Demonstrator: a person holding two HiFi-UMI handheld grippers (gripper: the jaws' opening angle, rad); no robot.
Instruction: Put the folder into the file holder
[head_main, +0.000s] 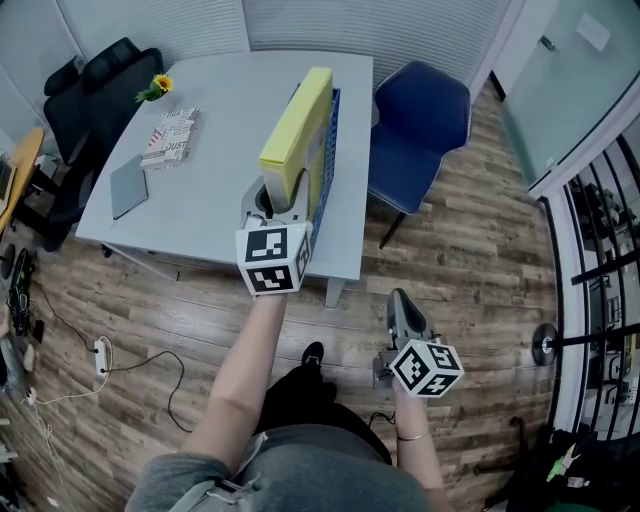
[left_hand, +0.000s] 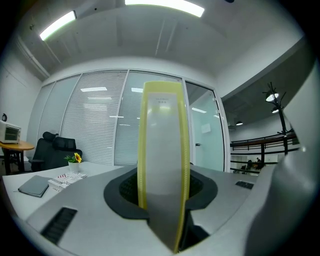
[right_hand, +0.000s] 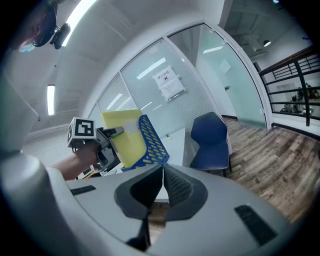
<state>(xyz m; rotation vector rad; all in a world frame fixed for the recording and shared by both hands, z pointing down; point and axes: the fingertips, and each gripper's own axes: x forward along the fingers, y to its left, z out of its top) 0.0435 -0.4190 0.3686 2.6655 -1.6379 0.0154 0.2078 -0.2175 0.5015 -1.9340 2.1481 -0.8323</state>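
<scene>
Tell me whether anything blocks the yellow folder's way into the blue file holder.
Nothing visible does. The folder, gripped by the left gripper, stands right against the file holder at its blue mesh wall, with nothing between them.

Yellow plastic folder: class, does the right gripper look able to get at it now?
Probably not easily: the blue mesh file holder shields the yellow plastic folder's right side, and the left gripper grips its near end.

An office: a pale grey meeting table (head_main: 230, 110), black swivel chairs (head_main: 100, 85), a blue padded chair (head_main: 420, 115), glass partition walls with slatted white blinds (left_hand: 95, 125).
</scene>
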